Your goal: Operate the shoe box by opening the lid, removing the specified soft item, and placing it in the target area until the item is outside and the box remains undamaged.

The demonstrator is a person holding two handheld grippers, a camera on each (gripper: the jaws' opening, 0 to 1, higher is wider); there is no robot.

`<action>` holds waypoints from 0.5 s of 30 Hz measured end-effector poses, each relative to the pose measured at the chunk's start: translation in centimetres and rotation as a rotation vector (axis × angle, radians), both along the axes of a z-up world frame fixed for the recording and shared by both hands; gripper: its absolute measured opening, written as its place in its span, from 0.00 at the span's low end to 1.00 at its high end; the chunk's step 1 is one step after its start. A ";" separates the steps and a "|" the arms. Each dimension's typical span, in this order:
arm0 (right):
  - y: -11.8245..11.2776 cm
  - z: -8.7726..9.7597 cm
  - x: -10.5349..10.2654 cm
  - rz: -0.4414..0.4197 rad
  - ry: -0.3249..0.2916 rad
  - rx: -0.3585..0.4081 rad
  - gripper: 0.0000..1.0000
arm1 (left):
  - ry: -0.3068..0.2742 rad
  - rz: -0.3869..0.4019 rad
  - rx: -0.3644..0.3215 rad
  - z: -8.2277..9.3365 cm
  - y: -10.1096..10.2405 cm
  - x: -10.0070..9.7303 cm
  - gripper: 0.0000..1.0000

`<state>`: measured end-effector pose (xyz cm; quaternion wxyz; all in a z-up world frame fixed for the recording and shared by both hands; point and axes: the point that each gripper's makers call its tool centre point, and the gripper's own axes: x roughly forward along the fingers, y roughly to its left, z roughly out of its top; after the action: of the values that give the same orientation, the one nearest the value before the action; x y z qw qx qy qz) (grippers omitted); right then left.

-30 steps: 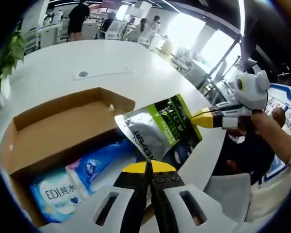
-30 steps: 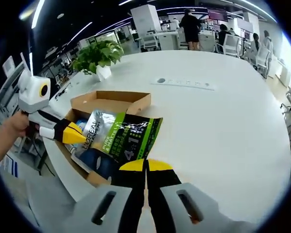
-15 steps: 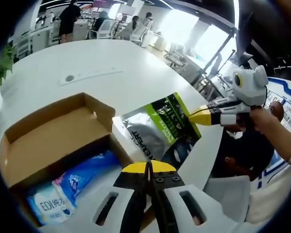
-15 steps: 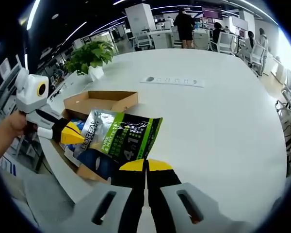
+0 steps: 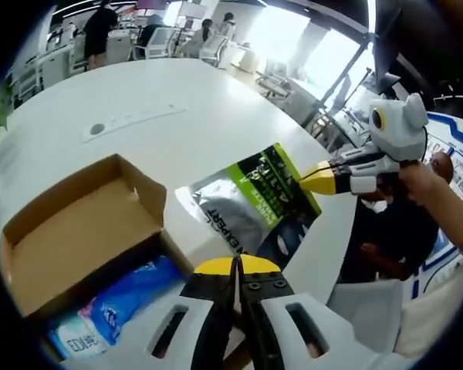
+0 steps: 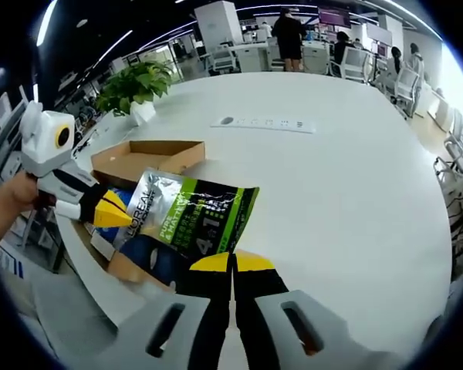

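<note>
On the white table [image 6: 355, 177], near its edge, the cardboard shoe box [image 5: 77, 231] stands open, lid flap raised and with no damage that I can see. The lid step is therefore done.

The soft item, a silver-and-green pouch [image 6: 189, 220], is out of the box and held in the air over the table just beside it. The right gripper [image 6: 232, 264] is closed on one end of the pouch, jaws together with the foil pinched between them. The left gripper [image 5: 237, 266] has its jaws together at the opposite end of the pouch and appears to pinch it too, though the contact itself is hard to confirm. In the left gripper view the pouch [image 5: 255, 204] hangs between the two yellow tips.

Remaining, in my judgement: carry the pouch to the target area, which I cannot identify, lower it onto the table and release.

Box contents: at least one blue-and-white soft pack [image 5: 100, 324] lies inside.
</note>
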<state>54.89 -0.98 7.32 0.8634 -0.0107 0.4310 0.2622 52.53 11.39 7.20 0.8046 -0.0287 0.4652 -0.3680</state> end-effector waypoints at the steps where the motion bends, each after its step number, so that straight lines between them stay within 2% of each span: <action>1: -0.1 -0.2 0.1 0.001 0.004 -0.005 0.00 | 0.001 -0.002 0.003 -0.1 -0.1 0.1 0.00; 9: -0.6 -1.4 1.3 0.007 0.021 -0.033 0.00 | 0.001 -0.034 0.044 -1.1 -0.7 1.1 0.00; 15: -0.6 -2.4 2.1 0.016 0.036 -0.057 0.00 | -0.020 -0.093 0.125 -2.2 -0.9 1.6 0.00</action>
<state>56.97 -1.54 4.97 0.8527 -0.0340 0.4536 0.2571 54.12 10.48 4.97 0.7914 0.0468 0.4801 -0.3756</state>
